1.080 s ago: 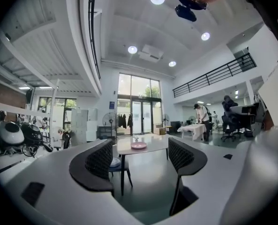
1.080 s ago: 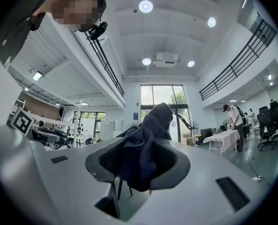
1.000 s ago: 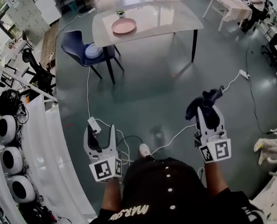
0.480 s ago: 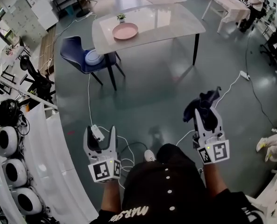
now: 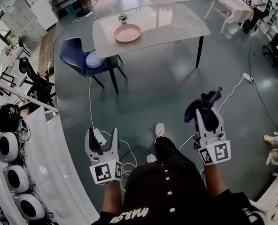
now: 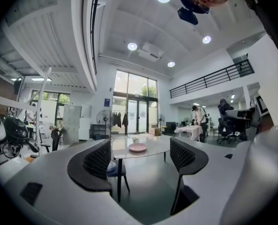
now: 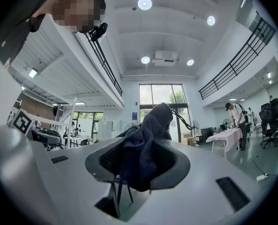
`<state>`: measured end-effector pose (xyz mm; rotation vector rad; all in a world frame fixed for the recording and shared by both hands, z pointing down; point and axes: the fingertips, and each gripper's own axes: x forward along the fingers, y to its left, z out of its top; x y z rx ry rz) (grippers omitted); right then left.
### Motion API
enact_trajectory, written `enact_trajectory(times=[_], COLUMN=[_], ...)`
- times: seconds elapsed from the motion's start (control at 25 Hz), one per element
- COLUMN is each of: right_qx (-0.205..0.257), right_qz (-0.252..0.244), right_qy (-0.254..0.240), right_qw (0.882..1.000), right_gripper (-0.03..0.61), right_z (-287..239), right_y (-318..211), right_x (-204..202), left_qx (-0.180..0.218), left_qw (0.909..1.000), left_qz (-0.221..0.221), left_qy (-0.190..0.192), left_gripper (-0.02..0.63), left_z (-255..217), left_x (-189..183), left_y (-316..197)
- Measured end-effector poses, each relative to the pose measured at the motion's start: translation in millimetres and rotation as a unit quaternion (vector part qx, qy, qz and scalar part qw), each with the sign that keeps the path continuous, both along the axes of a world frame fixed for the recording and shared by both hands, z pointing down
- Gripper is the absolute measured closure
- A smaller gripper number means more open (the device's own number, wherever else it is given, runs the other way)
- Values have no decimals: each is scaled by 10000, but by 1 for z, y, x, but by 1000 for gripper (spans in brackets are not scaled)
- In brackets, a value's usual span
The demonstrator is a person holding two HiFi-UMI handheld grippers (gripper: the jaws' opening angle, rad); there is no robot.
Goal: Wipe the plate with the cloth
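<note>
A pink plate (image 5: pixel 127 33) lies on the pale table (image 5: pixel 176 20) far ahead, and it shows small in the left gripper view as the plate (image 6: pixel 138 147). My left gripper (image 5: pixel 102 136) is held low at the left, jaws wide apart with nothing between them, open too in its own view (image 6: pixel 141 157). My right gripper (image 5: pixel 207 108) is shut on a dark blue cloth (image 5: pixel 202 104); the cloth (image 7: pixel 142 146) bulges up from between the jaws and hides most of what lies ahead. Both grippers are well short of the table.
A blue chair (image 5: pixel 80 50) with a white round object (image 5: pixel 95 58) on its seat stands at the table's left. White cables and a power strip (image 5: pixel 97 136) lie on the floor near my feet. Another table (image 5: pixel 232 3) with a person stands far right. Round white machines (image 5: pixel 7 146) line the left.
The table and plate have come slightly closer and lower in the head view. One foot has stepped forward. Both grippers keep their pose, the cloth still held.
</note>
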<state>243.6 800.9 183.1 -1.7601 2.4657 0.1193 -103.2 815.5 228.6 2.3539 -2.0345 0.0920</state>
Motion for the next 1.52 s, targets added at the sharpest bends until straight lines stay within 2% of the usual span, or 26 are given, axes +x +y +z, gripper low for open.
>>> enact_trajectory(times=[0.56,0.88,1.2,1.52], right_qx=[41,14,24,122], right_qz=[-205,-306,-434,-316], right_qy=[88,200,164,197], right_qw=[9997,9993,9989,9992], right_gripper=[439,439,439,440], right_z=[-6,-8,-5,-4], right_y=[-133,-191,-252,-306], right_x=[2,5,23,43], left_qx=[-23,-53,-106,-41], left_qw=[9999,9994,9989,9982], left_qz=[-131,-294,-423,-550], left_qy=[77,158,140,223], left_gripper=[227,227,227,227], left_z=[-6,-7,-5,-11], left_x=[7,9,26,39], left_y=[-116,-165,-219,-270])
